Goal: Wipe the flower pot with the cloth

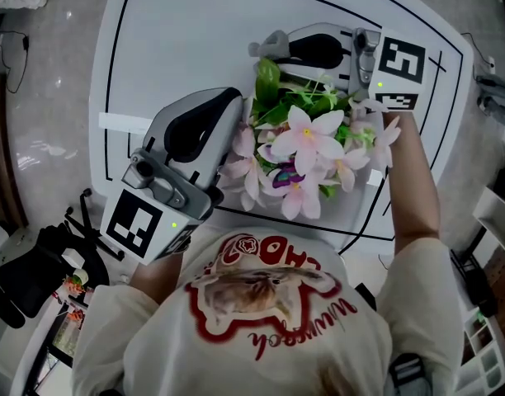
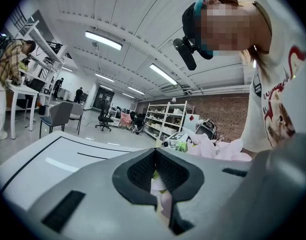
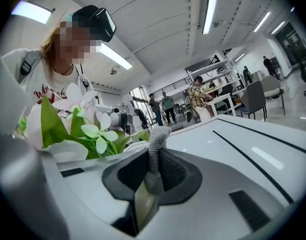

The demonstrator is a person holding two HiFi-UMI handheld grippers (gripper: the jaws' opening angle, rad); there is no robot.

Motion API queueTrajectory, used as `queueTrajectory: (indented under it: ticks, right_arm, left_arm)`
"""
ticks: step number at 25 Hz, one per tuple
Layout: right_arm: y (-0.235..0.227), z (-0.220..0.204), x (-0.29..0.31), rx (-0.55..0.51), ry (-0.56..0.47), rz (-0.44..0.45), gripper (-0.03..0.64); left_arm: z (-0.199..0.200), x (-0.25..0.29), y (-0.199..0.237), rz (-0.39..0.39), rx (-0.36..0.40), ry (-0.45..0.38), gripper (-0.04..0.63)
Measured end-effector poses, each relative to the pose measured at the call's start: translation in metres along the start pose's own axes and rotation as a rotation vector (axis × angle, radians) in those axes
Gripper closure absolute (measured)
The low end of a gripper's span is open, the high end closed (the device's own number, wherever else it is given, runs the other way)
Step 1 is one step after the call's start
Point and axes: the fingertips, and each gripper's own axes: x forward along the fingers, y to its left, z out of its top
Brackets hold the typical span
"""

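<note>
A bunch of pink flowers (image 1: 306, 139) with green leaves fills the middle of the white table (image 1: 178, 31) and hides the pot beneath it. My left gripper (image 1: 236, 126) comes in from the left, its tips in the blossoms. In the left gripper view its jaws (image 2: 155, 179) are shut with a pale petal pinched between the pads, and more flowers (image 2: 213, 146) lie beyond. My right gripper (image 1: 273, 48) sits at the far side of the plant, shut on a grey knitted cloth (image 1: 261, 49). That cloth (image 3: 157, 149) sticks up from the pads (image 3: 154, 176), beside the leaves (image 3: 78, 124).
Black lines are drawn on the tabletop. My right forearm (image 1: 413, 188) reaches past the plant's right side. Black equipment (image 1: 30, 271) lies on the floor at the left and a shelf unit (image 1: 492, 221) stands at the right. People work at desks (image 3: 203, 101) far off.
</note>
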Motion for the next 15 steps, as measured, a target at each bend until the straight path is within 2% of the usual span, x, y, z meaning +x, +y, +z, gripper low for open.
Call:
queueTrajectory:
  ticks: [7,15]
  right_arm:
    - [0.004,-0.002,-0.005,-0.019,0.003,0.005,0.566]
    - [0.007,-0.005,-0.019,-0.013,-0.008,-0.033,0.566]
  left_arm:
    - [-0.001,-0.004,-0.004,0.002,0.016,0.011,0.592]
    - [0.0,-0.004,-0.008,0.013,0.02,0.017,0.592]
